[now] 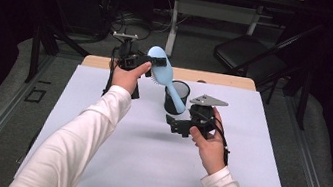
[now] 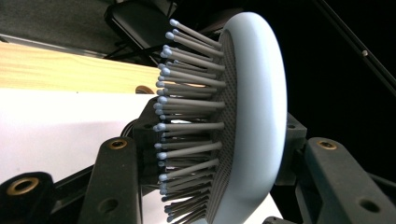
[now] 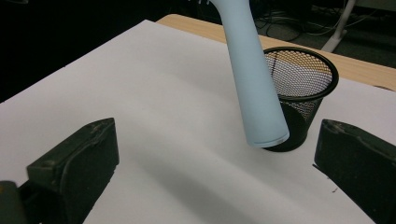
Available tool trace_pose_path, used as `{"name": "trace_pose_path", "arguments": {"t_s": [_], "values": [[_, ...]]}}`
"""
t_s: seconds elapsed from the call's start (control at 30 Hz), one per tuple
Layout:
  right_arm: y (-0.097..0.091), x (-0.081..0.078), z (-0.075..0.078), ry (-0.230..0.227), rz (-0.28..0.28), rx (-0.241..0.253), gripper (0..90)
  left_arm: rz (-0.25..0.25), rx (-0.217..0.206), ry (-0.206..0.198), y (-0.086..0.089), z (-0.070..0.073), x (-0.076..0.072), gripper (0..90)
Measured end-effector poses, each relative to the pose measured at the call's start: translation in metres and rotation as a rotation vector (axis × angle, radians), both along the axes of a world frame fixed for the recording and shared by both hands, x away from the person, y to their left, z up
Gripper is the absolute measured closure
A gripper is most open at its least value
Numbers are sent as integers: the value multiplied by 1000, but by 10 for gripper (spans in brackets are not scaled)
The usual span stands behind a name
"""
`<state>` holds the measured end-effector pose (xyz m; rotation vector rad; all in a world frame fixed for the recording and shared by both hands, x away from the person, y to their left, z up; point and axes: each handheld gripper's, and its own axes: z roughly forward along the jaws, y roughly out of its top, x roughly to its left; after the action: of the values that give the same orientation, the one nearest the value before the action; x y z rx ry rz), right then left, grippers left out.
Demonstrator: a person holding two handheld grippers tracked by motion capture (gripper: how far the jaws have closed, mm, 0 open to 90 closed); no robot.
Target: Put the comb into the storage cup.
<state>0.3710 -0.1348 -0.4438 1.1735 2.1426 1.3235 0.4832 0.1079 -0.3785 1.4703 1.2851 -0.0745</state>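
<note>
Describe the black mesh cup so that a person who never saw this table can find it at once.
Start from the white sheet that covers the table. Near the middle of its far edge stands the black mesh cup, upright and open at the top. The handle of the light blue hairbrush hangs in front of it, and it is the only wire-mesh thing there.

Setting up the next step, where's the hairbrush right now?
High view, centre-left: the hairbrush hangs above the table, head clamped in the left gripper, handle slanting down before the mesh cup.

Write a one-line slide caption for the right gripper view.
Open right gripper faces the light-blue hairbrush handle hanging in front of a black mesh cup on the white table.
</note>
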Motion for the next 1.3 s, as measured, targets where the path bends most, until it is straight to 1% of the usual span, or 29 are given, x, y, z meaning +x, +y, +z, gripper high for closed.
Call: {"name": "trace_pose_path", "arguments": {"t_s": [0.03,0.1,0.13,0.2,0.3,0.37,0.47,0.57,0.6,0.73,0.8,0.87,1.0,1.1,1.13,1.2,1.23,1.3], "values": [[0,0,0,4,-6,4,0,1,3,-4,-1,1,0,501],[-2,-1,0,-4,-16,8,0,5,9,-17,-2,3,1,501],[-3,-1,0,-3,-19,11,0,9,6,-22,-2,3,2,501],[-4,-2,-1,-5,-23,1,0,13,8,-31,-3,5,3,500],[-5,-3,0,0,-18,5,0,26,14,-47,-3,8,4,500],[-7,-3,0,-10,-37,-3,0,31,18,-57,-4,10,5,500],[-11,-3,1,-7,-39,14,0,34,12,-62,-4,13,7,500],[-14,-4,3,-5,-44,28,0,39,25,-80,-5,17,7,500],[-15,-4,3,-9,-46,29,0,41,23,-87,-6,18,8,500],[-18,-6,4,-9,-46,43,0,46,30,-91,-8,20,9,500],[-18,-6,4,-5,-45,47,0,46,35,-101,-8,21,11,499],[-19,-6,4,-10,-42,47,0,45,36,-114,-8,22,12,499],[-18,-6,3,-6,-41,47,0,48,26,-146,-8,23,15,499],[-19,-6,3,-6,-41,43,0,61,25,-161,-8,22,16,498],[-19,-5,3,-10,-41,46,0,66,28,-172,-9,22,17,498],[-20,-5,3,-12,-40,49,0,65,32,-182,-9,21,18,498],[-20,-5,3,-11,-42,54,0,67,24,-185,-10,20,19,498],[-21,-5,3,-11,-44,54,0,73,21,-190,-10,19,21,498]]}}
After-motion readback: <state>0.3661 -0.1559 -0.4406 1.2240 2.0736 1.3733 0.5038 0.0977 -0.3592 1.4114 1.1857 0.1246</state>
